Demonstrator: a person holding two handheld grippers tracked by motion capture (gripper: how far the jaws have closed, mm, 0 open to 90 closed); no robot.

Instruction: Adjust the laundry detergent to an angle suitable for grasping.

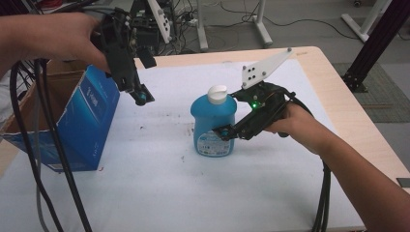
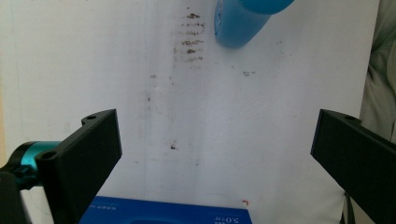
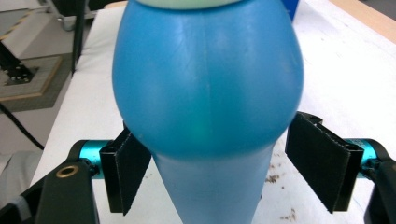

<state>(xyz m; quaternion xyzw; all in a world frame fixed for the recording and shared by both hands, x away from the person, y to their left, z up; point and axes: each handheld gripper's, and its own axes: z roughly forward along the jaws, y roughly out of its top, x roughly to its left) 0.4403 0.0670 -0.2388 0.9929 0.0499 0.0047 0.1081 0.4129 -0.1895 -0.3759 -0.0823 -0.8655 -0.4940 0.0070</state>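
A smooth, glossy blue plastic bottle (image 1: 213, 126) with a white cap stands upright near the middle of the white paper-covered table (image 1: 159, 193); it swells wide at the shoulder and narrows below, with a printed label low on its front. The right gripper (image 1: 223, 132) sits level with the bottle's waist, its ridged black pads (image 3: 322, 158) on either side of the narrow part. The jaws stand apart, the right-hand pad clear of the plastic and the left one (image 3: 126, 170) right against it or nearly so (I cannot tell which). The left gripper (image 1: 141, 98) hangs in the air above the sheet with its flat matte jaws spread wide and nothing between them, beside a blue cardboard box (image 1: 89, 121) lying open on its side at the table's left edge.
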